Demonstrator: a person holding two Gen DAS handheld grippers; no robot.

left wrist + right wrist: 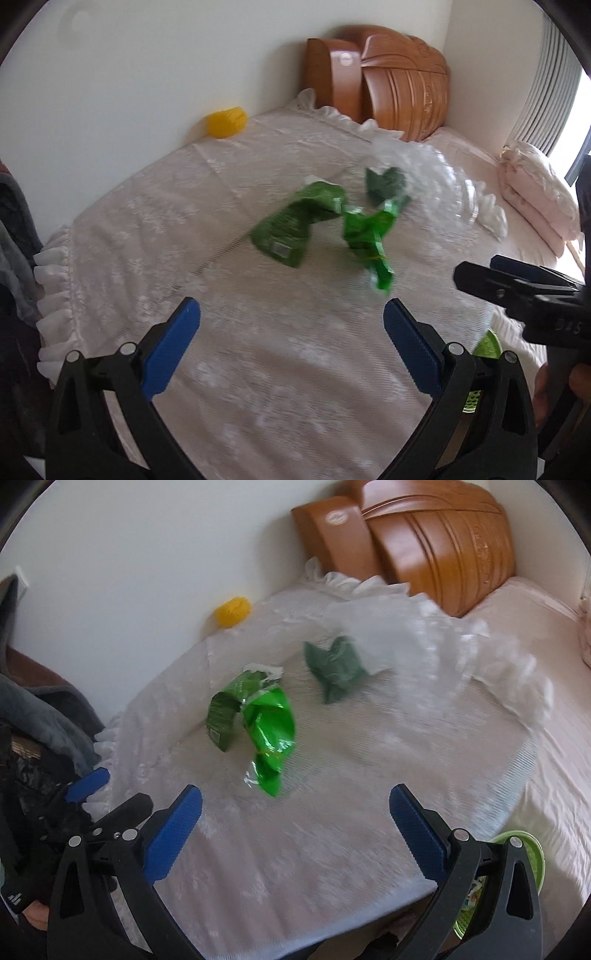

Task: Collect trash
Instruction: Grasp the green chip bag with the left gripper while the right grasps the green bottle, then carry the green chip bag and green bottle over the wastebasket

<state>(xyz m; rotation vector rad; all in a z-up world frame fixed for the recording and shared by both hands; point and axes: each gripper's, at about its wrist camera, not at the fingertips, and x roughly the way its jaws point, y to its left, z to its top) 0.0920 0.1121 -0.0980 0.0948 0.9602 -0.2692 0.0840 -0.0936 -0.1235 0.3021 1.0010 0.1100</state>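
Left wrist view shows the left gripper [291, 321] spread apart above the lace-covered table [147, 229], near three green wrappers [295, 229]; the right gripper [295, 808] likewise gapes, holding nothing.

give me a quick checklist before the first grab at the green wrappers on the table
1. left gripper open and empty: ok.
2. right gripper open and empty: ok.
3. Trash in view: bright green wrapper, dull green packet, dark green wrapper, all loose on the white tablecloth: ok.
4. Clear plastic bag edges: cannot tell, blurred.
5. Green basket at the table's near right edge, open top: ok.
6. Yellow object by the wall, trash or not: cannot tell.
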